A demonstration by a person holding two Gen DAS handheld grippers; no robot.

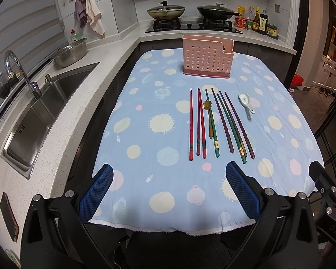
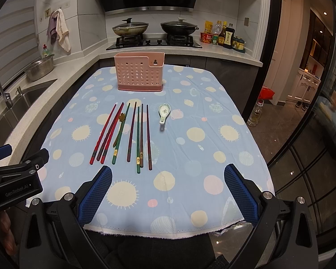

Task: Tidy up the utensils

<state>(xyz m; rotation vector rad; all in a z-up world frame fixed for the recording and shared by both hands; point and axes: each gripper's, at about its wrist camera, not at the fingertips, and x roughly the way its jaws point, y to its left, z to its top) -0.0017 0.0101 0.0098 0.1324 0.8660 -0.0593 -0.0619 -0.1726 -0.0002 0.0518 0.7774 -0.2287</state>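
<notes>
A pink perforated utensil holder [image 1: 207,57] [image 2: 139,71] stands upright at the far end of the blue dotted tablecloth [image 1: 145,168] [image 2: 190,157]. In front of it lie several chopsticks side by side: red ones [image 1: 197,123] [image 2: 107,132], green ones [image 1: 231,126] [image 2: 138,139] and dark purple ones [image 1: 239,125] [image 2: 148,136]. A small gold spoon [image 1: 209,116] [image 2: 119,127] lies among them. A white ceramic spoon [image 1: 246,102] [image 2: 163,112] lies to their right. My left gripper [image 1: 169,192] and right gripper [image 2: 168,192] are both open and empty, near the table's front edge.
A steel sink [image 1: 40,116] with tap and a metal bowl [image 1: 71,52] is on the counter at left. A phone [image 1: 9,215] lies on the counter near me. A stove with two lidded pans [image 1: 190,12] and sauce bottles [image 1: 257,21] stands behind the table.
</notes>
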